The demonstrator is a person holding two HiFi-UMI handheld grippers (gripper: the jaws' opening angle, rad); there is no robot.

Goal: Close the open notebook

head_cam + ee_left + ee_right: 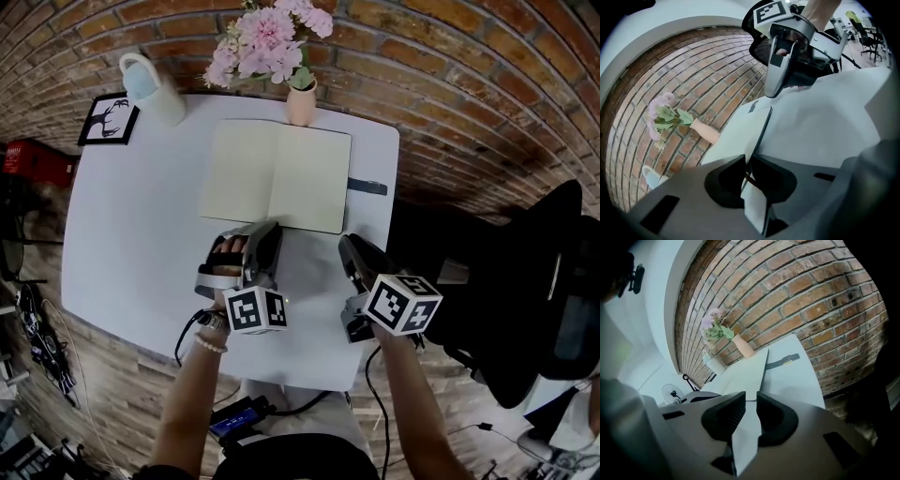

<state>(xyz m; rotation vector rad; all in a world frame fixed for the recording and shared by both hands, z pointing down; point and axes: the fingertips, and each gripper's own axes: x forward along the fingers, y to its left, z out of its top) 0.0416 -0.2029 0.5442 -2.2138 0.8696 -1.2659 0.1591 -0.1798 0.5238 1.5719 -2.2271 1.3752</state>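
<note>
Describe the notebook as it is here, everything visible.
The notebook lies open and flat on the white table, two blank cream pages up, a dark elastic strap trailing right. The left claw pinches its near edge by the spine; the right claw sits at its near right corner, grip unclear.

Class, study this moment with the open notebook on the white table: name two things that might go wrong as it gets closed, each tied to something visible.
1. The flower vase stands close behind the notebook; a swinging half or a dragged book might tip it.
2. The left tongs and right tongs pinch only its thin near edge, so a page may crease or slip out.
</note>
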